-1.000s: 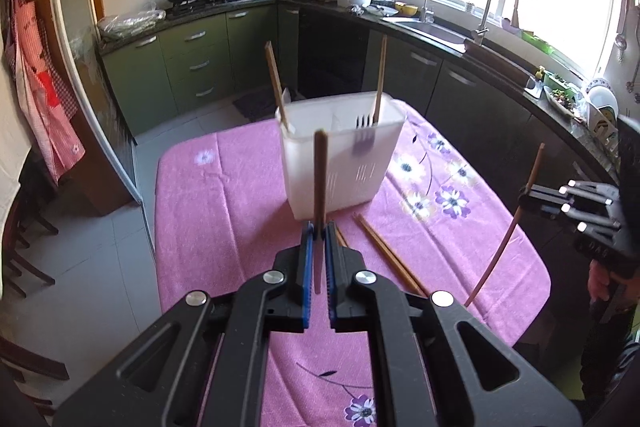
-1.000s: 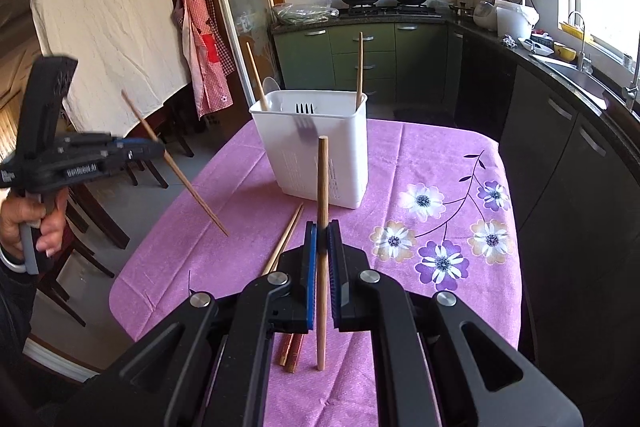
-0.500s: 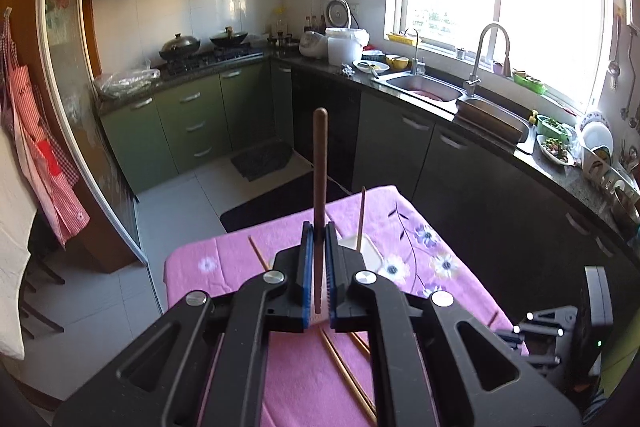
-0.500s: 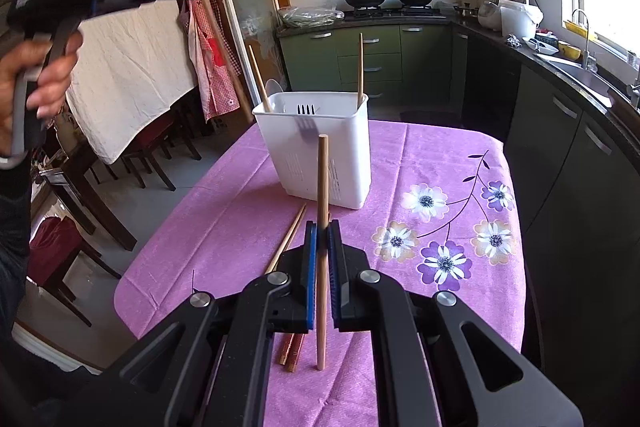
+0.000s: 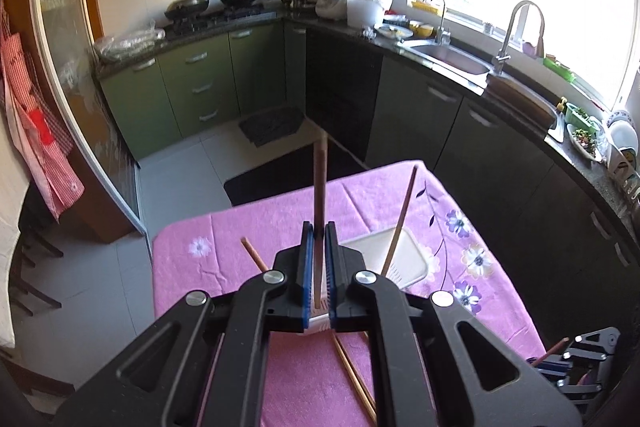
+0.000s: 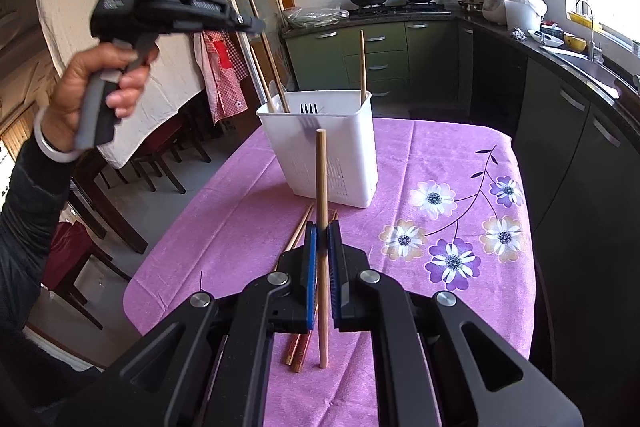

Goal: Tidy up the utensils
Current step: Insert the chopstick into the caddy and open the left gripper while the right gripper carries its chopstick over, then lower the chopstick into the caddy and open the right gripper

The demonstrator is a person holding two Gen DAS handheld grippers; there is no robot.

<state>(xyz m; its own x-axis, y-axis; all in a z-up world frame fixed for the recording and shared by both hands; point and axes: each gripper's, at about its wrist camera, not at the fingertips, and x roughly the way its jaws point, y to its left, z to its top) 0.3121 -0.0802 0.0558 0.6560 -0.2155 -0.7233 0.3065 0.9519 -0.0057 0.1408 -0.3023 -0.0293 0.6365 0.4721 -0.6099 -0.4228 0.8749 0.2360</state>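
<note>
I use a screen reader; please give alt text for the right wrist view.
The right gripper clamps an upright chopstick above a pink floral tablecloth. Beyond stands a white utensil holder with chopsticks and a fork; the left gripper, raised, grips another chopstick.

The left wrist view is looking steeply down from above the left tongs [image 5: 316, 239] at the white holder [image 5: 404, 255] just beyond them. The right wrist view is looking from lower down, past the right tongs [image 6: 322, 231], across the counter [image 6: 224, 239] at that holder [image 6: 320, 147]. Both are sharing holder, counter and kitchen.
</note>
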